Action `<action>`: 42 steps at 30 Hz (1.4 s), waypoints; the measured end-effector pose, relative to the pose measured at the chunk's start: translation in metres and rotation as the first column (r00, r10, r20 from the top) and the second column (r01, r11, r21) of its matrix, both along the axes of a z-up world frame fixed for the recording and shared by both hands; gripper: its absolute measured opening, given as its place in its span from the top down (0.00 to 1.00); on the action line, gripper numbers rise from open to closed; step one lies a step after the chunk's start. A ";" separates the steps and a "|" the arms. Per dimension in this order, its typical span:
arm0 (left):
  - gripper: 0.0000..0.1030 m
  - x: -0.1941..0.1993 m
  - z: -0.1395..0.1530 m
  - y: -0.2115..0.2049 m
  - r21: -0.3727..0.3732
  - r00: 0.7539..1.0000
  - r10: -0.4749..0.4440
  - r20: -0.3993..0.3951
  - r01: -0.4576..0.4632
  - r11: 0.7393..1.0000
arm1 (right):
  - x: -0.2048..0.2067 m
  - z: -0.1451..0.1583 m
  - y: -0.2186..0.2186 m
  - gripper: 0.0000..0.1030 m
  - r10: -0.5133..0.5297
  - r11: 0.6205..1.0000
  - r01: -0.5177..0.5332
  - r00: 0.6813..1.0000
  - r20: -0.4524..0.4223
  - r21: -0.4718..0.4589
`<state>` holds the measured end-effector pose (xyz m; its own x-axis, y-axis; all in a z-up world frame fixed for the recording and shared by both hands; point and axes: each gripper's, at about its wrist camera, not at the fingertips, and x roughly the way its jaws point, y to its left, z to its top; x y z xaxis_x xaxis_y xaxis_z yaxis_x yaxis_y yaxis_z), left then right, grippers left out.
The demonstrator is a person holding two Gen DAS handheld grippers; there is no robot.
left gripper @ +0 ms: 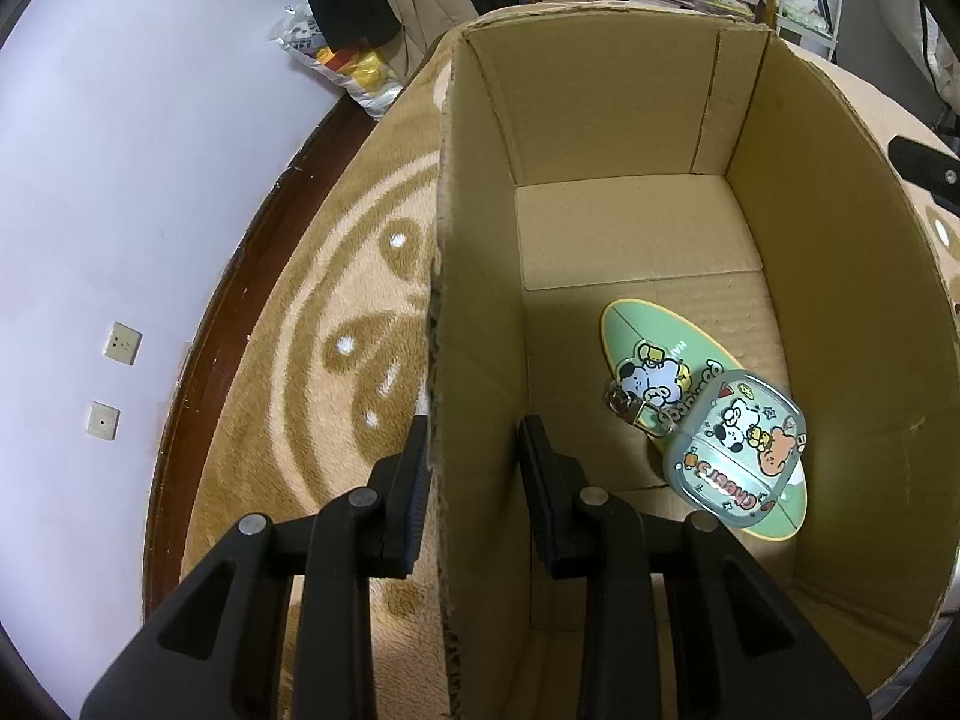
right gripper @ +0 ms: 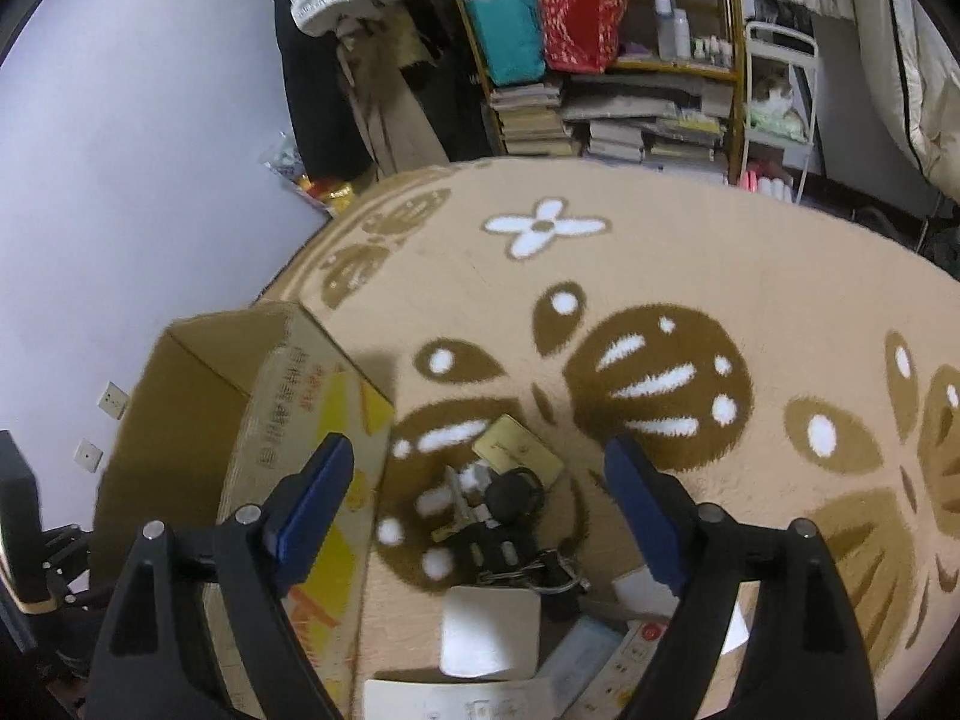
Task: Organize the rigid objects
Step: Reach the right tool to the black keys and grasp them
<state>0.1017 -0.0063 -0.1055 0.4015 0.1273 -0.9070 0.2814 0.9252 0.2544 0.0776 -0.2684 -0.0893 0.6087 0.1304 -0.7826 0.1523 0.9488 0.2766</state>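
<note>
The cardboard box stood open on the patterned rug, close to the white wall and the dark floor edge, with most of its bottom bare. Inside, toward the right wall, lay a green oval card with a cartoon-printed case resting on it, a small keyring at its side. The left gripper was clamped on the box's left wall, one finger outside, one inside. On the open rug beside the box lay a small heap: a bunch of keys, a gold card, a white card. The right gripper hung over it, fingers spread wide around the keys and gripping nothing.
</note>
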 end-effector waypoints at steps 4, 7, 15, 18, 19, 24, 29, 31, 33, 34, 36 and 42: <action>0.72 0.000 0.000 0.001 0.003 1.000 -0.002 0.001 0.002 1.000 | 0.008 -0.013 -0.012 0.13 -0.009 1.000 0.010 0.999 -0.033 0.021; 0.72 -0.001 -0.001 0.001 0.005 1.000 -0.002 0.001 0.002 1.000 | 0.011 -0.023 -0.018 0.13 -0.016 0.998 0.019 0.998 -0.054 0.066; 0.72 -0.001 -0.002 -0.002 0.013 1.000 -0.004 0.005 0.004 1.000 | 0.026 -0.050 -0.015 0.37 -0.002 0.993 0.019 0.989 -0.145 0.115; 0.72 -0.001 -0.002 -0.003 0.013 1.000 -0.003 0.005 0.003 1.000 | 0.028 -0.058 -0.010 0.44 0.014 0.993 0.007 0.984 -0.176 0.118; 0.72 -0.001 -0.002 -0.003 0.013 1.000 -0.004 0.005 0.004 1.000 | 0.029 -0.061 -0.009 0.46 0.019 0.992 0.003 0.983 -0.183 0.124; 0.72 -0.001 -0.002 -0.003 0.012 1.000 -0.003 0.004 0.003 1.000 | 0.030 -0.066 -0.001 0.64 0.038 0.995 -0.017 0.977 -0.209 0.100; 0.72 -0.001 -0.002 -0.003 0.013 1.000 -0.004 0.004 0.004 1.000 | 0.029 -0.065 0.006 0.69 0.046 0.998 -0.034 0.976 -0.211 0.059; 0.72 -0.001 -0.002 -0.002 0.012 1.000 -0.003 0.004 0.003 1.000 | 0.028 -0.064 0.008 0.69 0.038 0.999 -0.032 0.980 -0.197 0.034; 0.72 -0.001 -0.002 -0.002 0.012 1.000 -0.003 0.003 0.003 1.000 | 0.027 -0.062 0.009 0.70 0.035 0.999 -0.032 0.982 -0.183 0.023; 0.72 -0.001 -0.002 -0.002 0.011 1.000 -0.003 0.004 0.003 1.000 | 0.025 -0.060 0.008 0.70 0.026 1.000 -0.023 0.985 -0.173 0.018; 0.72 -0.001 -0.002 -0.002 0.012 1.000 -0.003 0.004 0.003 1.000 | 0.022 -0.054 0.006 0.70 0.015 1.000 -0.011 0.987 -0.158 0.026; 0.72 -0.002 -0.002 -0.002 0.012 1.000 -0.003 0.004 0.003 1.000 | 0.016 -0.036 0.002 0.90 0.000 0.998 0.005 0.995 -0.101 0.056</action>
